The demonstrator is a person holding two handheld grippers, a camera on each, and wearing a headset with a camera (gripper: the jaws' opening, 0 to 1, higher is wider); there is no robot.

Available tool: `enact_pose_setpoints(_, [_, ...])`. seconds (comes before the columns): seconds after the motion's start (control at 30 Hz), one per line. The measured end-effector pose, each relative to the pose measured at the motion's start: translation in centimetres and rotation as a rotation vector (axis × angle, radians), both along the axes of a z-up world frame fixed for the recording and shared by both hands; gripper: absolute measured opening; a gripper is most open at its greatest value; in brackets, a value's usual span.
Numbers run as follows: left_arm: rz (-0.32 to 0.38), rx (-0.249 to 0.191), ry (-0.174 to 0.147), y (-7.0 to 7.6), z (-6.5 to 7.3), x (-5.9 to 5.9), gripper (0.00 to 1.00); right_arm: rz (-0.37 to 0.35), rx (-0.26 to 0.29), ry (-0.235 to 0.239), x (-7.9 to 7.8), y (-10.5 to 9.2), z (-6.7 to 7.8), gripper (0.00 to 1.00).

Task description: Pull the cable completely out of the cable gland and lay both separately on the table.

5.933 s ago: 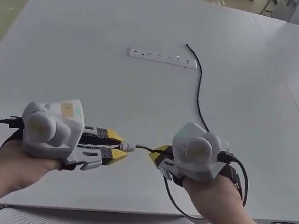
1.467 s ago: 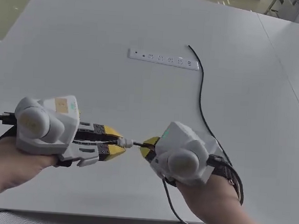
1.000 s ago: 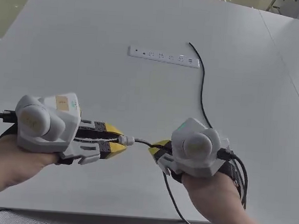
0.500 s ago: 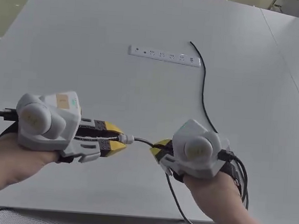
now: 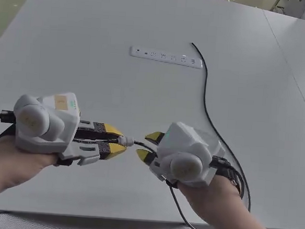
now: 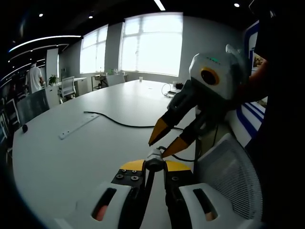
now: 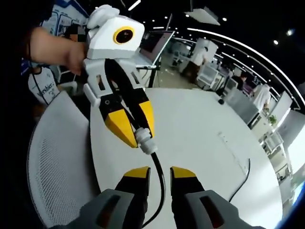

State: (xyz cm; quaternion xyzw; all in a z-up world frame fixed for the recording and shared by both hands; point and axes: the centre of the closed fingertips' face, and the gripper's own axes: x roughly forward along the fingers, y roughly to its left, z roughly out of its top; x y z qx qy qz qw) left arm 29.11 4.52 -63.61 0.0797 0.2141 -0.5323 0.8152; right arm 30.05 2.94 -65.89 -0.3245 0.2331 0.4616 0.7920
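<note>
The left gripper [image 5: 117,140] is squeezed shut on the cable gland [image 5: 125,141]. The gland is small and pale. It sits right at the yellow tips of the two jaws, and its end sticks out past them. In the left gripper view the gland is pinched between the two tips.

A thin black cable [image 7: 161,183] comes out of the gland. It is still in the gland, not pulled out.

The right gripper [image 5: 148,146] is just beside the left one and faces it. Its jaws are spread apart and hold nothing. In the right gripper view the cable runs down through the gap between the two yellow tips. The gap is wider than the cable, and the tips do not pinch it.

Both grippers are held up off the white table [image 5: 93,63], near its front edge. A grey mesh chair [image 6: 228,162] is close behind them.

Farther back on the table lies a white power strip [image 5: 166,57]. A black cord [image 5: 206,100] runs from its right end toward the person's right hand.
</note>
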Motion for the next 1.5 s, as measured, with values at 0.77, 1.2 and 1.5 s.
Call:
enact_pose_setpoints(0.77, [0.005,-0.002,0.009,0.3,-0.3,0.1,0.15,0.100,-0.004,-0.030,-0.1,1.3,0.2,0.00])
enact_pose_setpoints(1.2, [0.006,0.001,0.007,0.5,-0.3,0.3,0.15,-0.047,0.069,0.099,0.5,-0.2,-0.8,0.00])
enact_pose_setpoints(1.5, [0.007,0.000,0.010,0.4,-0.3,0.3,0.15,-0.185,0.131,0.217,0.9,-1.8,-2.3,0.00])
